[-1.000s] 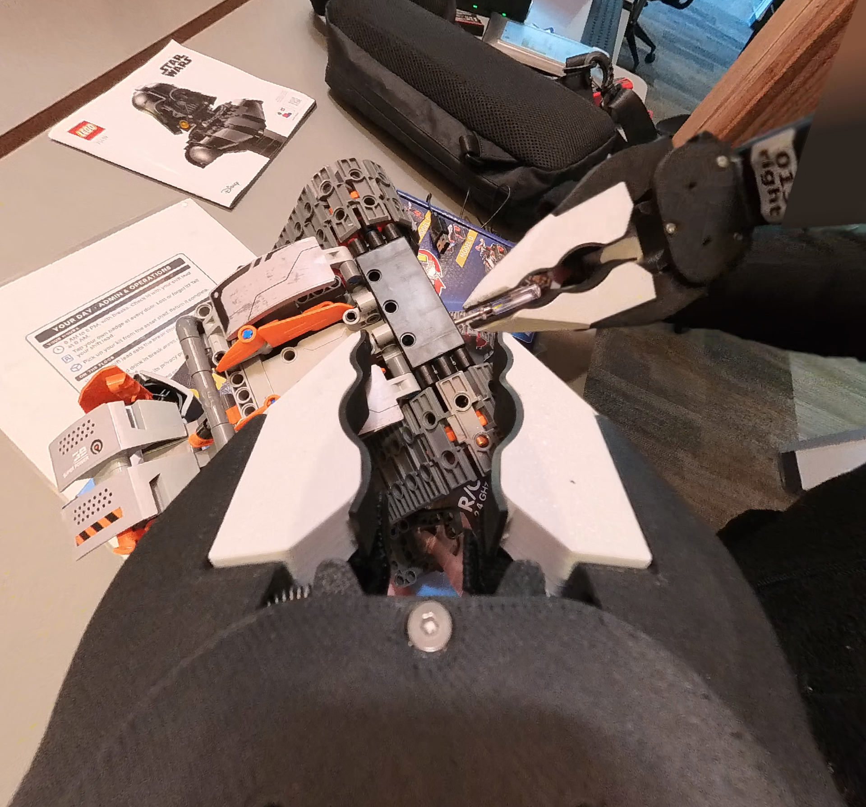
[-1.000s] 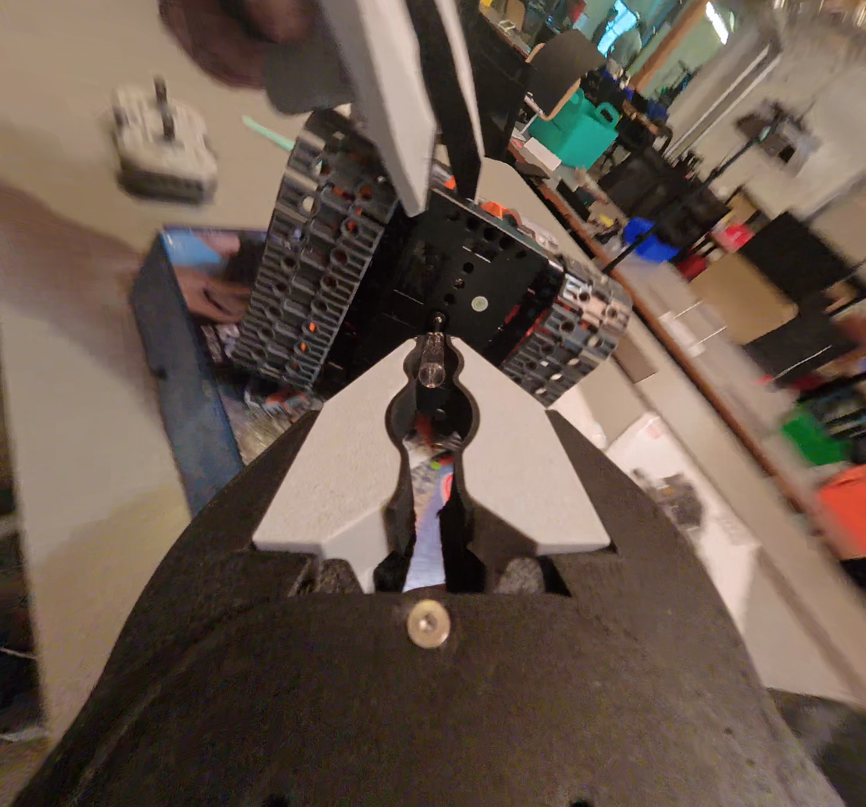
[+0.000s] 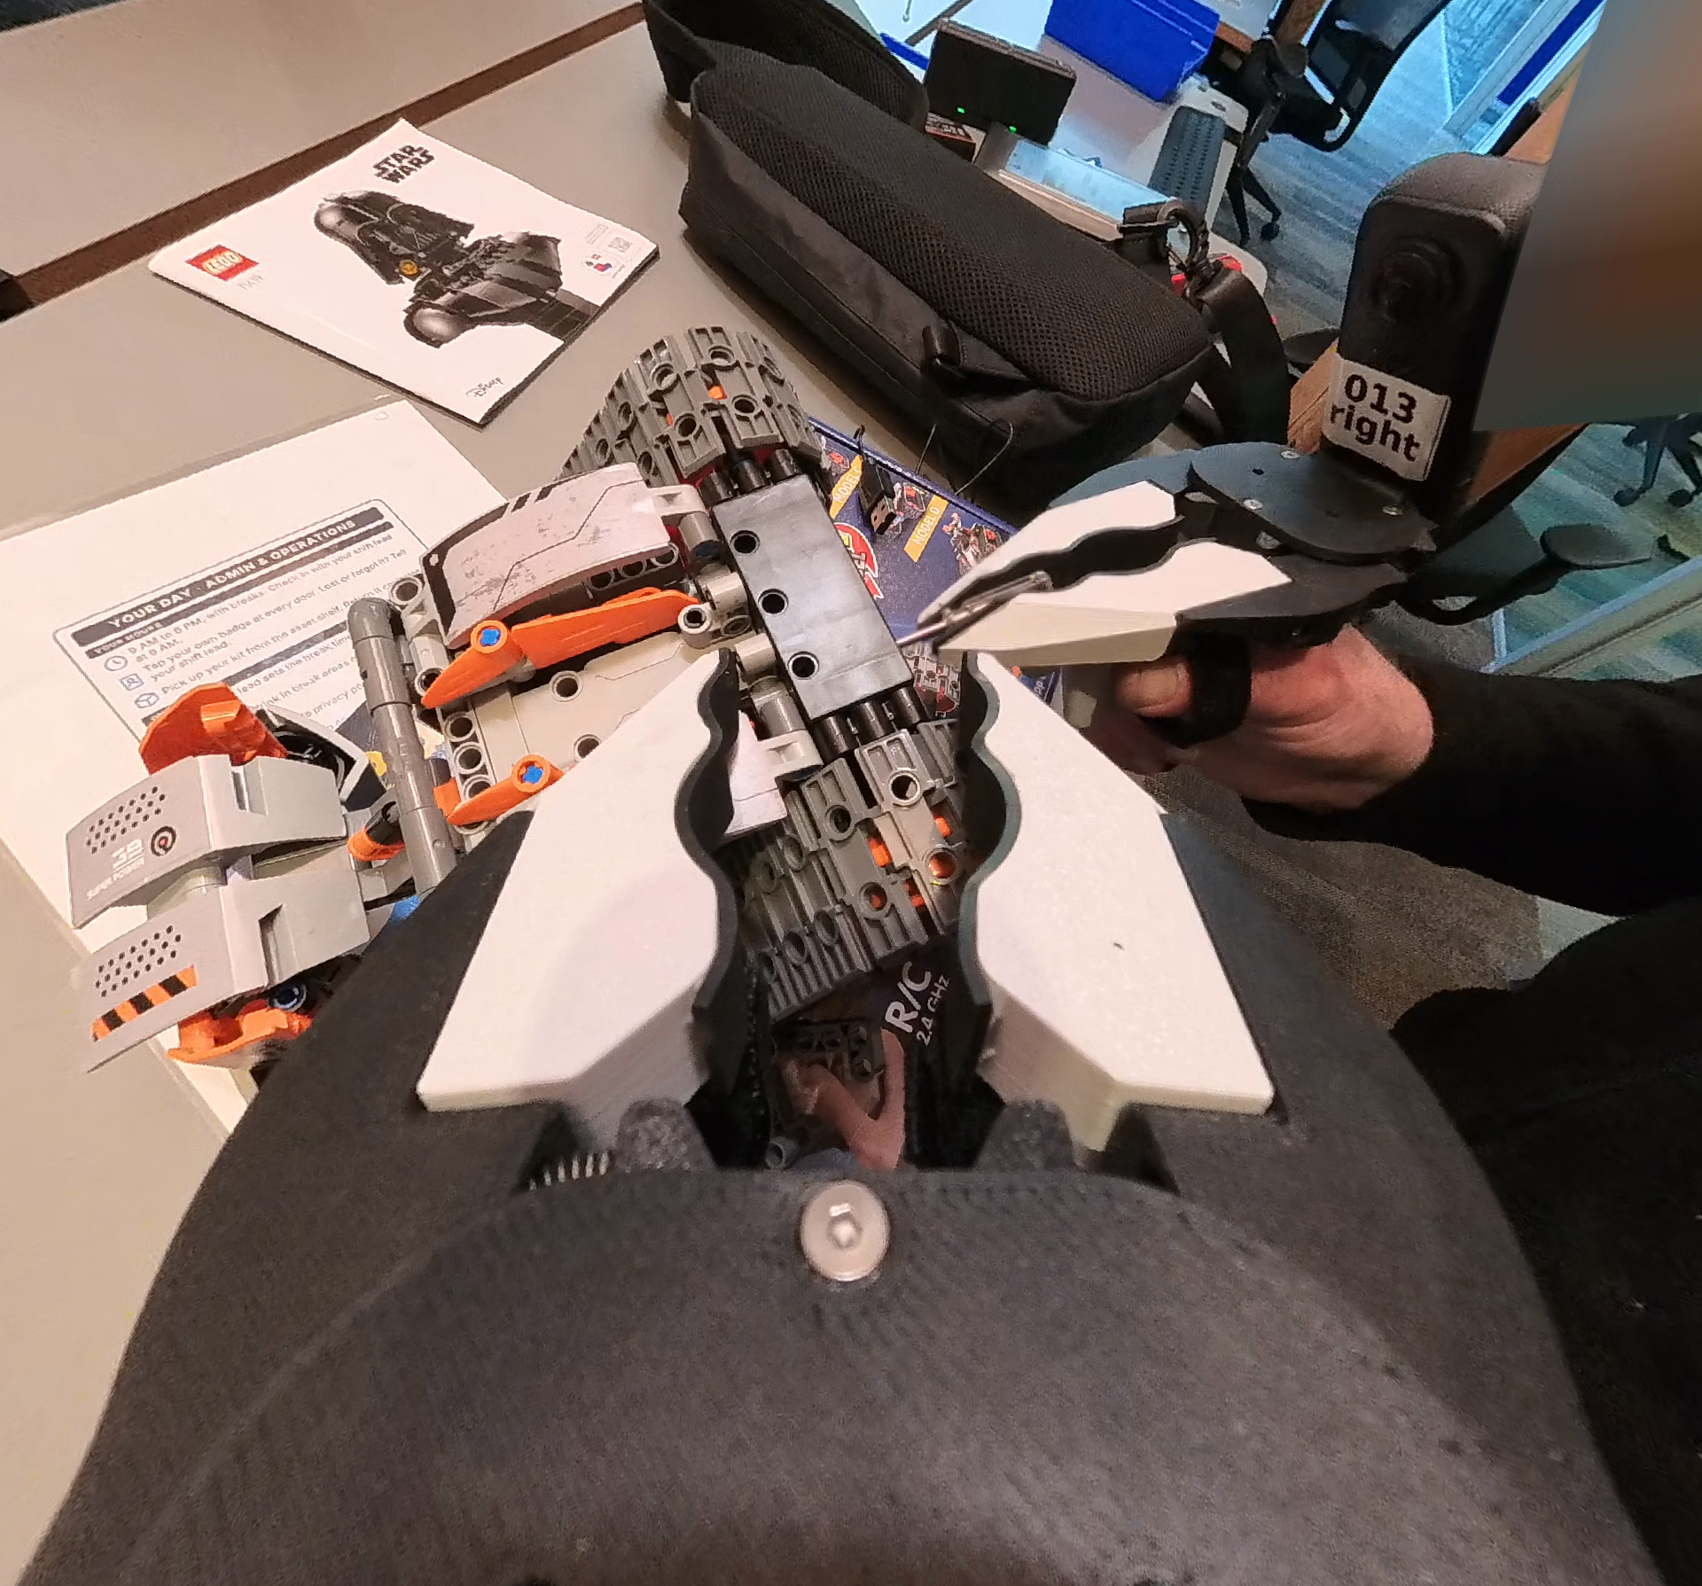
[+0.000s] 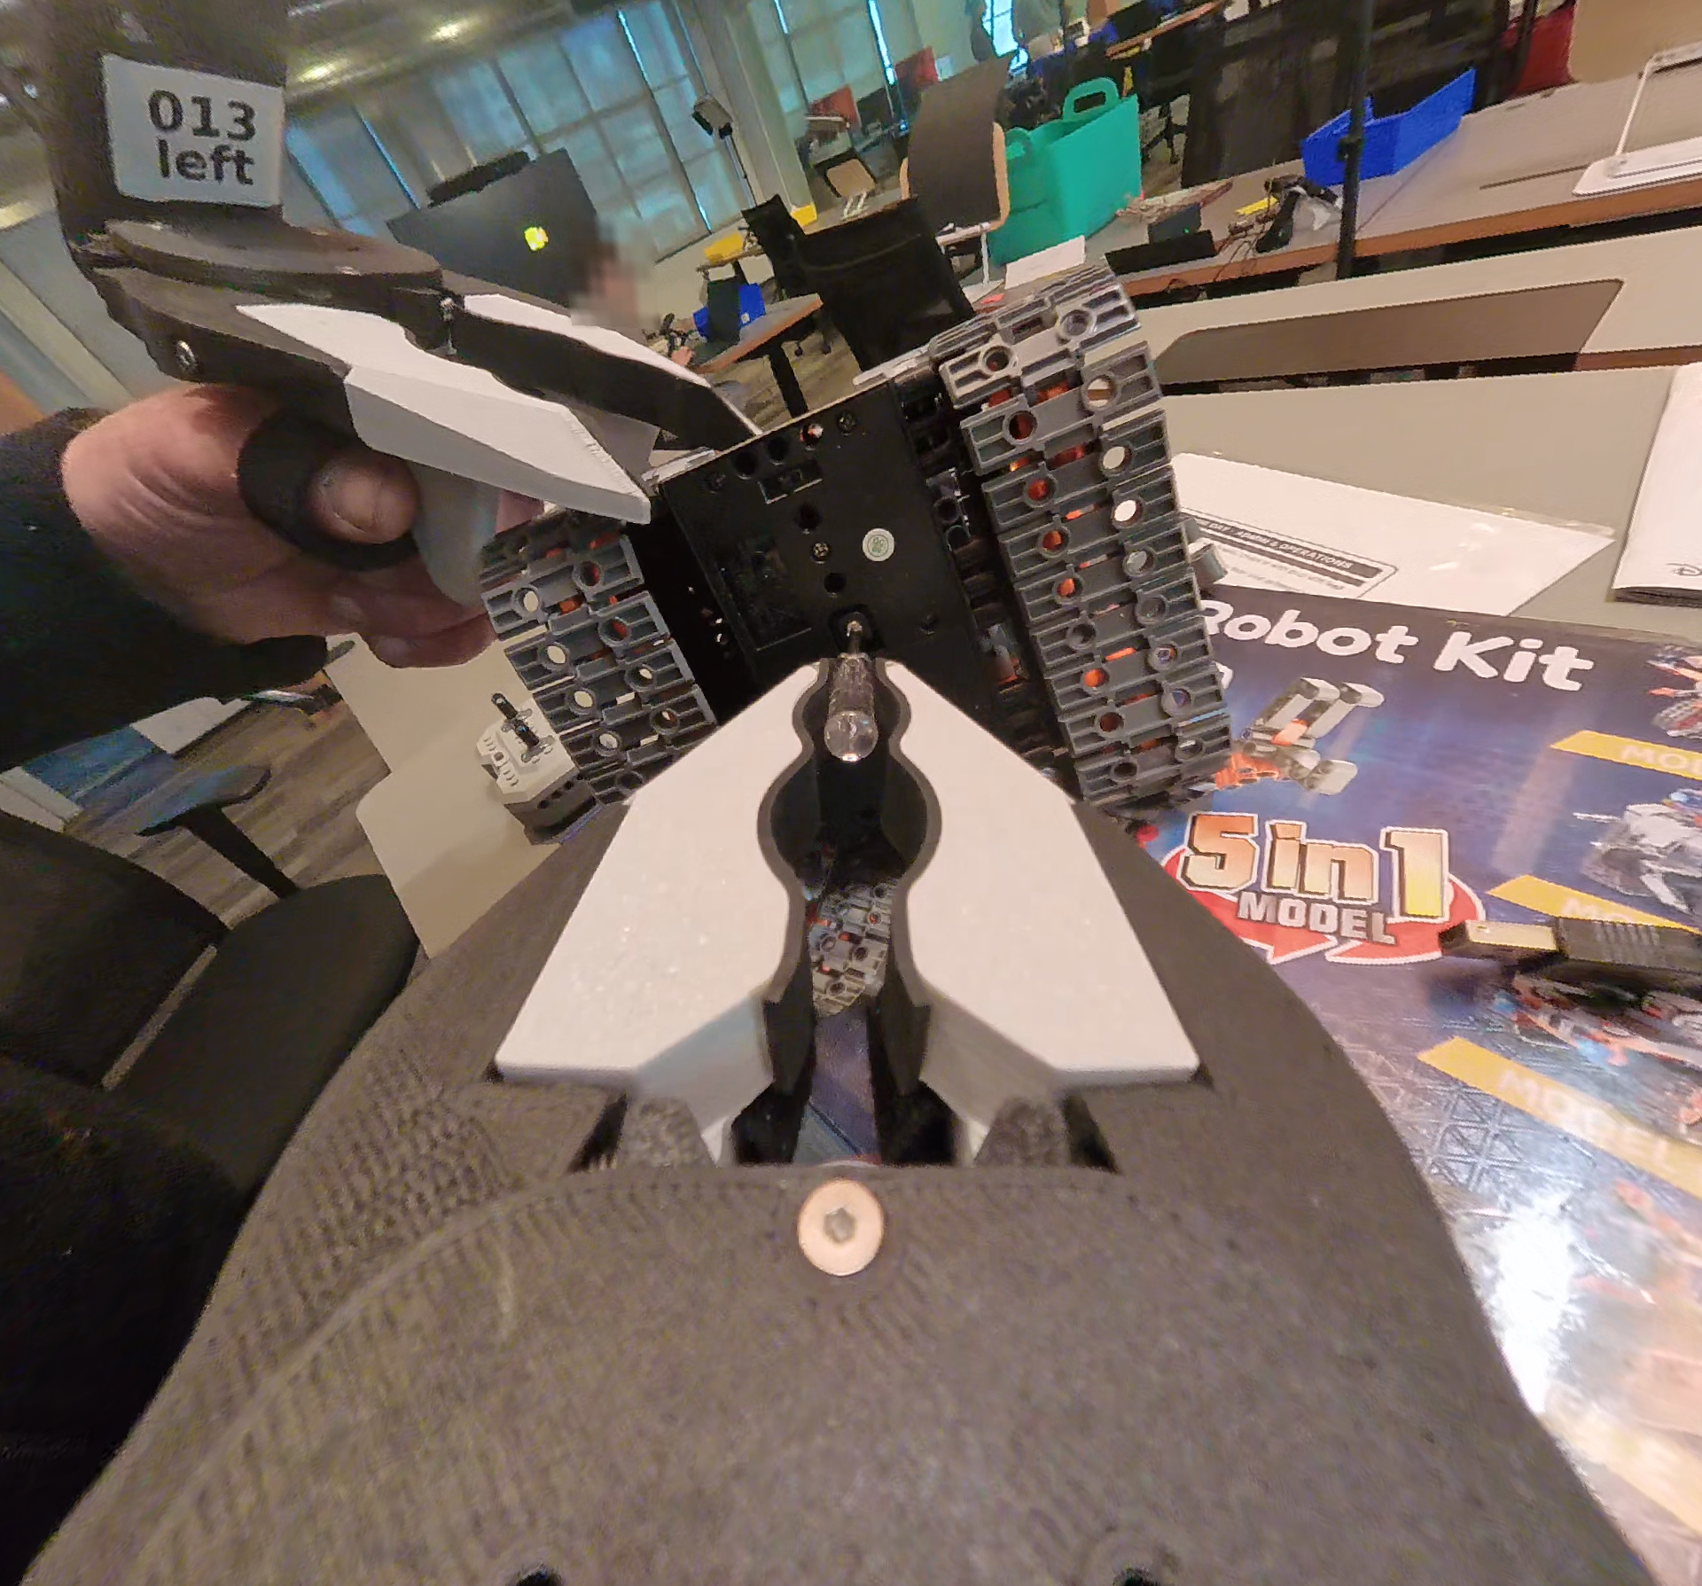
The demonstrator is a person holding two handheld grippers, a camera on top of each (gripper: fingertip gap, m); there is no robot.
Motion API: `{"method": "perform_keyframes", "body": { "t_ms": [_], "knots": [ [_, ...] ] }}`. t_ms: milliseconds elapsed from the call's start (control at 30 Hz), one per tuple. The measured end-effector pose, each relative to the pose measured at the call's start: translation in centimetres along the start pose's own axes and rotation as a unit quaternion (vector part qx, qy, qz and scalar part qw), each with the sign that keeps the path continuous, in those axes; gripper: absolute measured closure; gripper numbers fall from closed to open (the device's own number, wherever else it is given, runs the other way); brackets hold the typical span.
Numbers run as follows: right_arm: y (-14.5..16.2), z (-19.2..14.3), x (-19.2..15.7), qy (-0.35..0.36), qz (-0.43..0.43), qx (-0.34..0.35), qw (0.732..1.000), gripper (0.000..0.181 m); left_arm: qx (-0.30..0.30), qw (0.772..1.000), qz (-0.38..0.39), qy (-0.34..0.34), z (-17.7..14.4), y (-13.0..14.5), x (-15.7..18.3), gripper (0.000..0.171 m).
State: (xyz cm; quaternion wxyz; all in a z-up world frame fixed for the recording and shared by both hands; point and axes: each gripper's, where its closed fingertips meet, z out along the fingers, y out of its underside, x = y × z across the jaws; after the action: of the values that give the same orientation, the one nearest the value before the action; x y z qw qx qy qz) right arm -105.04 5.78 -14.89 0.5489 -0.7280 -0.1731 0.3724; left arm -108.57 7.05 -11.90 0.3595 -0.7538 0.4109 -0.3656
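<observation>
My left gripper [image 3: 843,676] is shut on a brick-built tracked robot model, its white fingers [image 3: 608,860] clamping the grey track [image 3: 856,842] and holding the model tipped up. The model's black box underside [image 3: 801,593] faces right. My right gripper [image 4: 849,667] is shut on a small clear-handled screwdriver [image 4: 845,713]. Its metal tip sits in a hole of the black box [image 4: 792,547], between the two grey tracks [image 4: 1078,547]. The right gripper also shows in the left wrist view [image 3: 930,630], and the left gripper in the right wrist view [image 4: 686,464].
The model sits above a blue kit box [image 4: 1474,805] on a grey table [image 3: 276,68]. A booklet [image 3: 414,271], a printed sheet [image 3: 212,584] and a long black bag [image 3: 921,252] lie nearby. A small grey remote [image 4: 525,759] and a USB plug [image 4: 1584,943] lie close by. My hands' fingertips stand some 6 centimetres from each other.
The right gripper has rolled to a level pose with the screwdriver, whose tip stays at the black box. The left gripper keeps its hold on the model.
</observation>
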Motion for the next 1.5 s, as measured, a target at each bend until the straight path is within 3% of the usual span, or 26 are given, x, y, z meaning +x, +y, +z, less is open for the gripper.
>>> {"method": "perform_keyframes", "body": {
  "t_ms": [1267, 1500],
  "knots": [
    [0.1, 0.17, 0.06, 0.026, 0.038, 0.01, 0.999, 0.177, 0.018, 1.0, -0.008, 0.0, -0.05, -0.06, 0.16, 0.126],
    [0.18, 0.2, 0.26, 0.033, 0.09, 0.008, 0.995, 0.177, 0.02, 1.0, -0.01, 0.003, -0.05, -0.08, 0.16, 0.126]
  ]
}}
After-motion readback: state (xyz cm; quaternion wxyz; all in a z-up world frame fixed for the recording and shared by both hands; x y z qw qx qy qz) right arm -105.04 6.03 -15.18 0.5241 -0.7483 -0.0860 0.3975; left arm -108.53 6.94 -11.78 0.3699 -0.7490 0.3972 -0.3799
